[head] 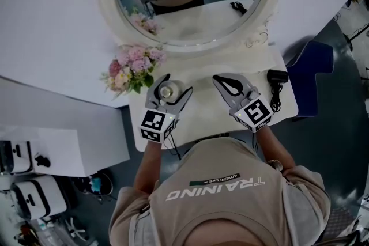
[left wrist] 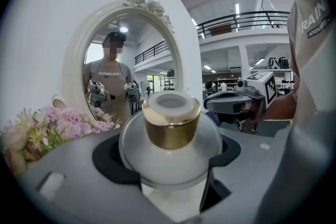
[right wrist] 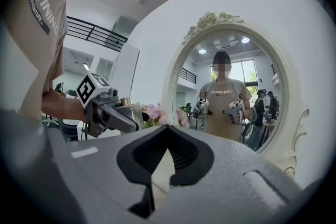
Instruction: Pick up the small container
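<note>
Only the left hand-held gripper (head: 174, 86) works, squeezing the small container (left wrist: 169, 139) by its round belly for lifting; the right hand-held gripper (right wrist: 164, 131) idles closed, empty.

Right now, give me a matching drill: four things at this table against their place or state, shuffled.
Things:
1. small container
2. right tool
3. flowers
4. black device

Place or state:
A. at the table's right edge
B. shut, nothing in it
C. by the mirror's lower left rim
D. gripped in the left tool

Pairs: 1-D, 2-B, 3-C, 4-A.
</note>
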